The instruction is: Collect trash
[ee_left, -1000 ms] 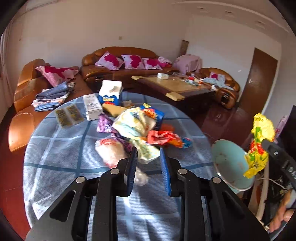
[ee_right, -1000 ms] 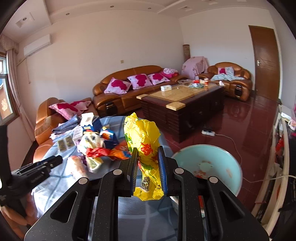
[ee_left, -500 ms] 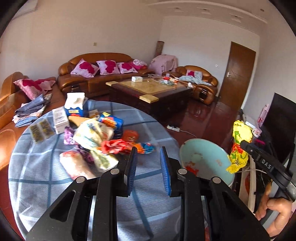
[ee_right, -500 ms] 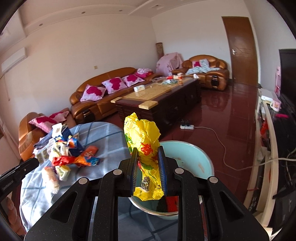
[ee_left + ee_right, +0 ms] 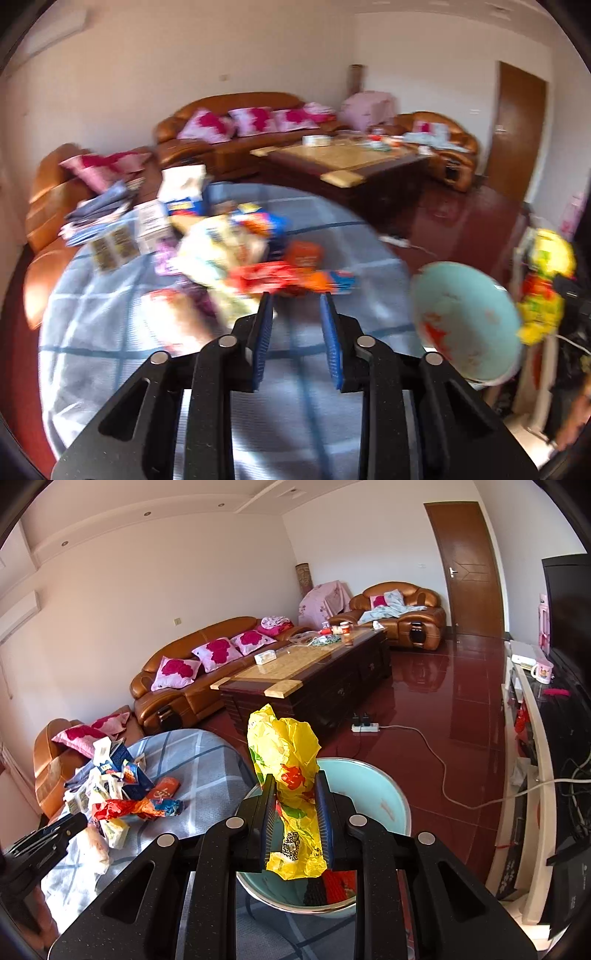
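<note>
Item: yellow wrapper (image 5: pixel 286 794). Crumpled plastic with red and green print and a small code patch near its lower end; it stands upright at centre frame in the right wrist view, its top well clear of the fingertips, its tail hanging below them. Likely light and springy, so it may cling to a pad on release.

Holder: right gripper (image 5: pixel 295 805), jaws narrow and clamped on the wrapper's waist.

Destination: bin (image 5: pixel 391 805), pale teal, round, directly under the wrapper at lower centre; some red and dark rubbish already lies inside.

Step, as judged: carry finished or nearly so, wrapper over the bin mouth. The next move calls for opening the jaws, perhaps after a slight dip, so the wrapper falls inside the rim.

Second holder: left gripper (image 5: pixel 295 325), jaws apart with nothing between them, aimed at the pile from lower centre of its blurred view.

Remaining stock: pile (image 5: pixel 122 797) of wrappers and cartons, left of frame, on the table (image 5: pixel 207 760) with its blue checked cloth, just beside the bin.

Surroundings: sofa (image 5: pixel 207 672) and coffee table (image 5: pixel 303 668), upper middle.
</note>
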A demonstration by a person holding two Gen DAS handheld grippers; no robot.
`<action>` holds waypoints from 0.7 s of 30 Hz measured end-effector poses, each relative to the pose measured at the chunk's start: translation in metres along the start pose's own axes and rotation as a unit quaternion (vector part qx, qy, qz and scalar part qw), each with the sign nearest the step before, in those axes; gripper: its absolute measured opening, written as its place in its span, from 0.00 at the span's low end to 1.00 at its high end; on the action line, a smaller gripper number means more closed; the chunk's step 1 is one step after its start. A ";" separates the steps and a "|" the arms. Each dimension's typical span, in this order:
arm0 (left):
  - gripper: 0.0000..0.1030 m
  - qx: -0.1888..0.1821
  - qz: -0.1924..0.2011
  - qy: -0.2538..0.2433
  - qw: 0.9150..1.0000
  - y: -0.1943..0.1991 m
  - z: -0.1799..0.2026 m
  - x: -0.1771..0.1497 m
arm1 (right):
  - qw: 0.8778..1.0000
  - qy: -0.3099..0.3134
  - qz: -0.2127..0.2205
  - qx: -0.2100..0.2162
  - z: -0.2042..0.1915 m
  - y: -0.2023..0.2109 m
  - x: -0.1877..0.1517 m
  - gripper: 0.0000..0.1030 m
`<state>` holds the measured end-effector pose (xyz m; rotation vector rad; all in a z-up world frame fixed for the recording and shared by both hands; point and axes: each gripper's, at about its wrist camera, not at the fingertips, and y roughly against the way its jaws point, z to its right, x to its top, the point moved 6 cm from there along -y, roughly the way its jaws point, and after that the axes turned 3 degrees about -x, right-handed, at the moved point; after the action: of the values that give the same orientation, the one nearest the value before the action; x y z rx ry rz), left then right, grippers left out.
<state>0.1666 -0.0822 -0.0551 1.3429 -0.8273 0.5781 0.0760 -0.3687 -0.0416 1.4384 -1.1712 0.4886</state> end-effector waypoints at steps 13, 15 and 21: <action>0.45 0.098 -0.103 0.069 0.987 -0.081 -0.073 -0.040 | 1.000 0.008 -0.006 0.003 -0.007 -0.002 -0.003 0.21; 0.29 0.082 -0.106 0.071 0.988 -0.082 -0.072 -0.041 | 1.000 0.007 -0.008 0.003 -0.007 -0.003 -0.003 0.21; 0.14 0.072 -0.093 0.091 0.989 -0.069 -0.078 -0.039 | 1.000 0.008 -0.007 0.006 -0.008 -0.002 -0.004 0.21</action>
<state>0.2114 -0.0134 -0.1293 1.4563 -0.5134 0.6112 0.0790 -0.3604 -0.0436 1.4493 -1.1470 0.4962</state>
